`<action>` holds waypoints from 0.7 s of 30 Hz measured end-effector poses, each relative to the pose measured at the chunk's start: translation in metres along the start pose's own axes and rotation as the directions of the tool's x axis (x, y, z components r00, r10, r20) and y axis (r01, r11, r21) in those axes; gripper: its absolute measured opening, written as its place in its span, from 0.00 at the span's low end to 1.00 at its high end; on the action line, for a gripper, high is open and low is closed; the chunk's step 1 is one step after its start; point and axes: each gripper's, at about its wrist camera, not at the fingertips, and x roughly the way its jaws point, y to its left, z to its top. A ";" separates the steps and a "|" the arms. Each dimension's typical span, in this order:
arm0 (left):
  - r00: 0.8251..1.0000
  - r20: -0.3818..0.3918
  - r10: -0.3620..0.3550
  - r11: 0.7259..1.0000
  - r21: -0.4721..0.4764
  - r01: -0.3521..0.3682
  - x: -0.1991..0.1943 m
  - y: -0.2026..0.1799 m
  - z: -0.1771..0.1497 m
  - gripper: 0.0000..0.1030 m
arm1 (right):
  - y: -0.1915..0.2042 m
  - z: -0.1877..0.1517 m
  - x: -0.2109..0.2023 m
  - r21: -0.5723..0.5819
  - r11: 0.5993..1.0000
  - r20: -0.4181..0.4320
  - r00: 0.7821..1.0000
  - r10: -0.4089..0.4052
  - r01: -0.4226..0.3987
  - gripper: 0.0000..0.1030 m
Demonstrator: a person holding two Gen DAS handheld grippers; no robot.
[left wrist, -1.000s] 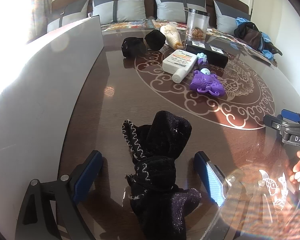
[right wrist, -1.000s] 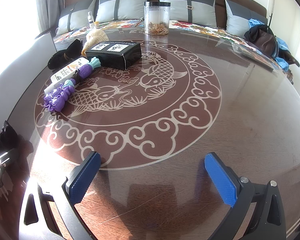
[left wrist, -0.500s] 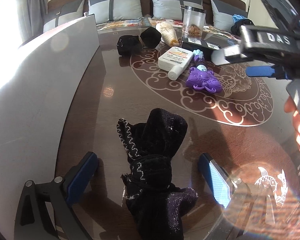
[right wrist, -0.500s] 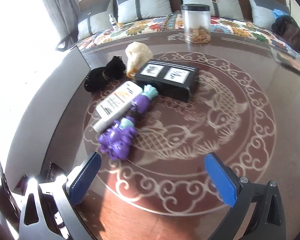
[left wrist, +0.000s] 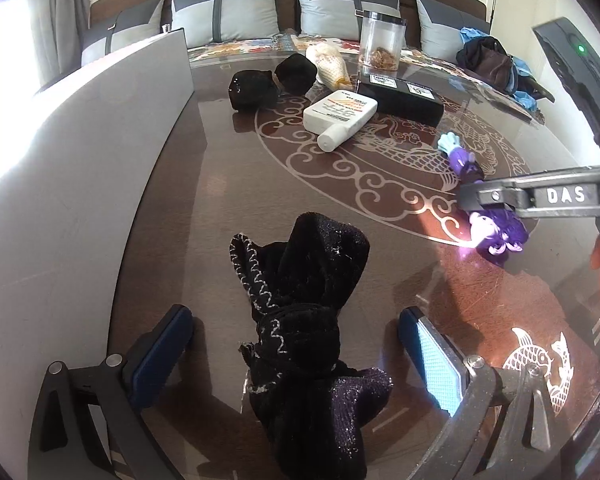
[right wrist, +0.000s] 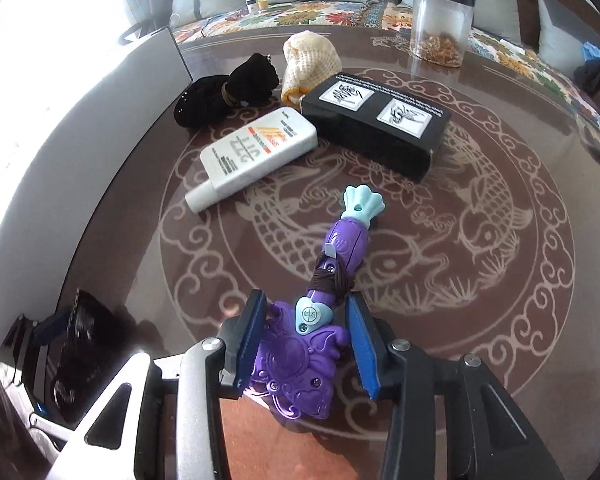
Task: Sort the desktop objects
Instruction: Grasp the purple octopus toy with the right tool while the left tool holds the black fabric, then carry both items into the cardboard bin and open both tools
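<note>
My right gripper [right wrist: 306, 340] is shut on a purple toy [right wrist: 300, 360] with a pale blue tail, gripping its wide body; the toy has come toward me on the table. It also shows in the left wrist view [left wrist: 496, 232] under the right gripper's finger. My left gripper [left wrist: 296, 344] is open, its blue pads either side of a black knitted cloth [left wrist: 304, 320] lying on the table, not touching it. A white tube [right wrist: 256, 152], a black box [right wrist: 376, 128], a black bundle [right wrist: 224, 92] and a cream pouch [right wrist: 310, 60] lie beyond.
A clear jar [right wrist: 440, 24] stands at the table's far edge. A grey panel [left wrist: 80, 160] runs along the left side. A sofa with grey cushions [left wrist: 224, 16] lies behind. Dark clothing [left wrist: 488, 60] sits at the far right.
My right gripper has moved in over the purple toy and shut on it, and the toy has shifted away from the white tube. The left gripper has stayed open around the black cloth.
</note>
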 end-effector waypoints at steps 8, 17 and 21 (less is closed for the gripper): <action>0.998 -0.023 -0.056 0.997 -0.052 0.055 -0.007 0.012 0.000 1.00 | -0.022 -0.001 -0.011 0.089 0.996 -0.066 0.998 0.002 0.004 0.46; 0.985 0.100 -0.144 0.982 -0.106 0.154 -0.036 0.025 0.008 0.30 | -0.004 -0.007 -0.025 -0.006 0.993 -0.039 0.993 -0.115 0.114 0.21; 0.966 0.173 -0.193 0.973 -0.092 0.211 -0.072 0.023 0.017 0.30 | 0.008 -0.008 -0.071 -0.037 0.994 0.045 0.994 -0.103 0.105 0.21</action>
